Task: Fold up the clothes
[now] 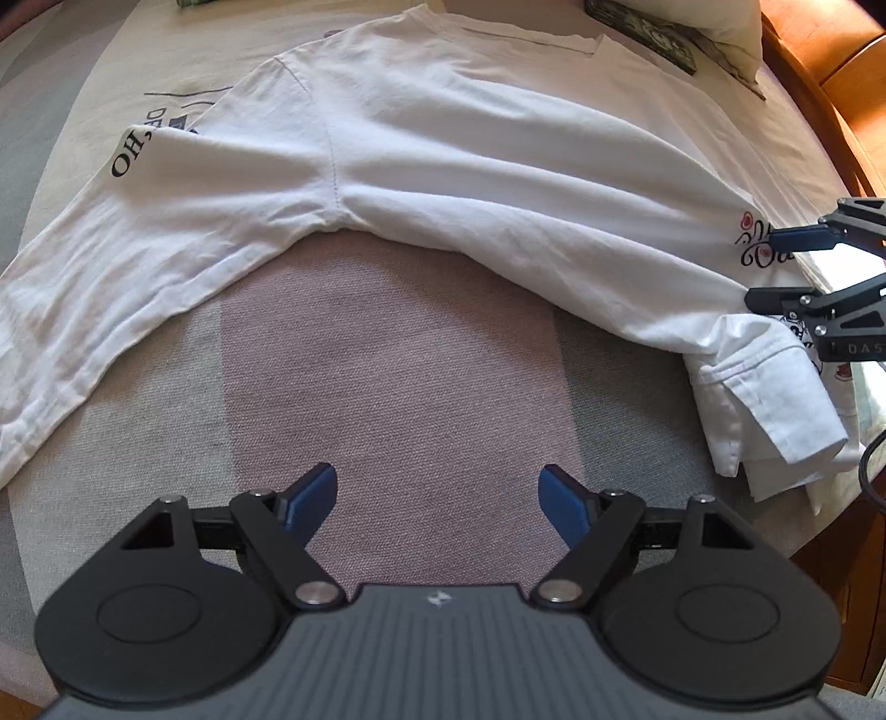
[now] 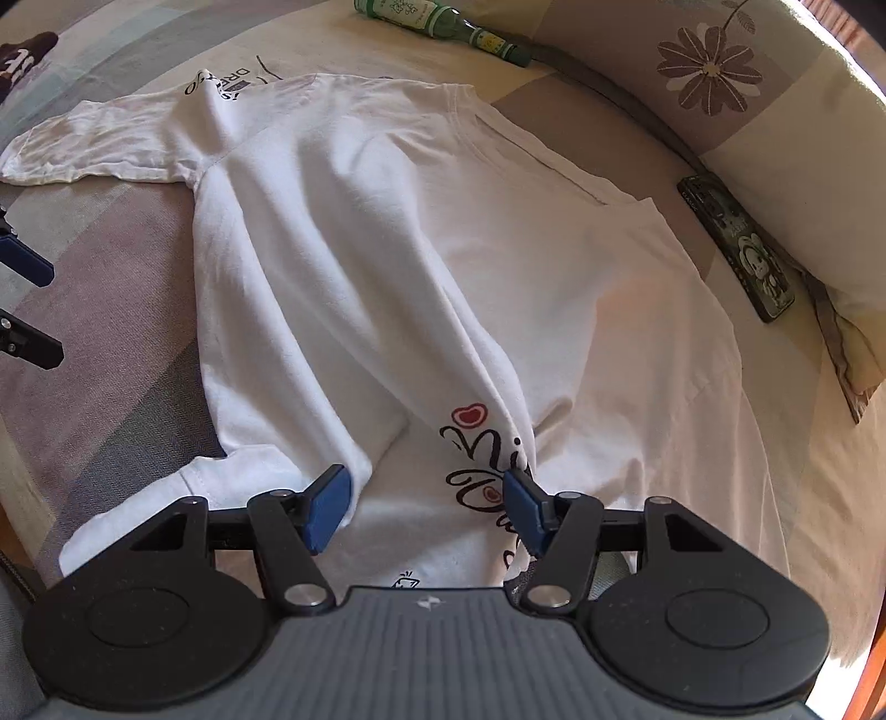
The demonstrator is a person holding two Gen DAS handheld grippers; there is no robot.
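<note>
The white T-shirt (image 2: 443, 266) lies spread on a bed cover (image 1: 398, 387) of grey, mauve and cream blocks, partly folded, with its neckline on the far side from both grippers. One side of the body is turned over onto the middle, forming long diagonal ridges. A short sleeve (image 2: 94, 144) extends flat to the left of the right gripper (image 2: 426, 512); black lettering shows at the fold near that sleeve. A black script print with red hearts (image 2: 470, 443) lies on the near part of the shirt.

Right gripper: jaws stand moderately apart, pointing steeply down over the near hem. The blue pads (image 2: 326, 509) sit over the fabric, the left one at the corner of the folded-over flap, the right one at the printed script. The cloth between the jaws lies flat; the pads do not pinch it.

Left gripper (image 1: 440, 504): jaws stand wide apart, empty, over bare mauve cover, just short of the shirt's side edge, which arches ahead of it. The bunched hem corner (image 1: 769, 399) lies to its right, beneath the right gripper.

Beyond the shirt, ahead of the right gripper: a green glass bottle (image 2: 443, 25) lying on its side. To its far right: a dark phone with a cartoon case (image 2: 736, 243) beside a flower-print pillow (image 2: 764, 111).
</note>
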